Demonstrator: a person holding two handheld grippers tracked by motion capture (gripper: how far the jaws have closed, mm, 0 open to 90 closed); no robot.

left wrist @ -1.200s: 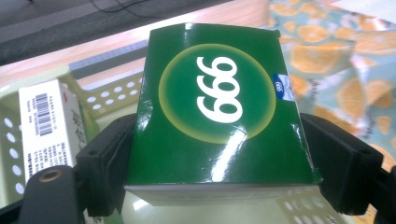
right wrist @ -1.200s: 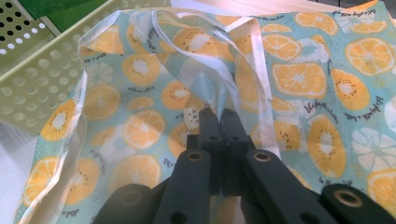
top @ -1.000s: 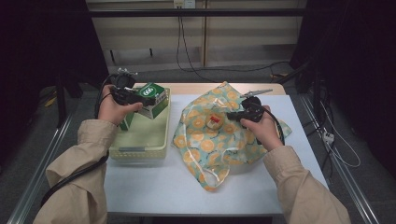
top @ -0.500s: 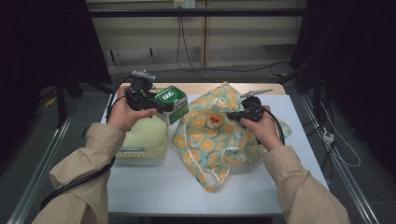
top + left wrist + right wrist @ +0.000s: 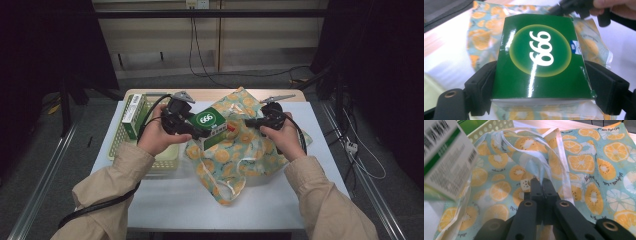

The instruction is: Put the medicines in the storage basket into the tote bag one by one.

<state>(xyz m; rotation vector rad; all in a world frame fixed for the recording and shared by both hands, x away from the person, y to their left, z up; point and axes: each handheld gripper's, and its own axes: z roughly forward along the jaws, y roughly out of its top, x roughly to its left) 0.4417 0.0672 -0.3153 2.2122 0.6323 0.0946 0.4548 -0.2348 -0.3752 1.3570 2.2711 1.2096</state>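
Black jaws of the left hand-held gripper (image 5: 541,90) stand wide and clamp a green box (image 5: 540,60) by its two side faces; in the left gripper view the box sits at the middle of the frame with its glossy top face up. That face carries a pale green-yellow ring with white digits that read "666" in the high view, and a small blue mark at its right edge. In the high view the box (image 5: 211,126) hangs at the centre of the frame, over the left edge of the bag (image 5: 250,145). Its white side panel shows barcodes and fine print too small to read in the right gripper view.

The right hand-held gripper (image 5: 541,182) is clenched on a fold of the bag's thin fabric near a white strap. Orange and kiwi slices with small script cover the bag, which lies on the table (image 5: 165,205). Left of centre in the high view, a pale basket (image 5: 120,142) holds a second green box (image 5: 134,116).
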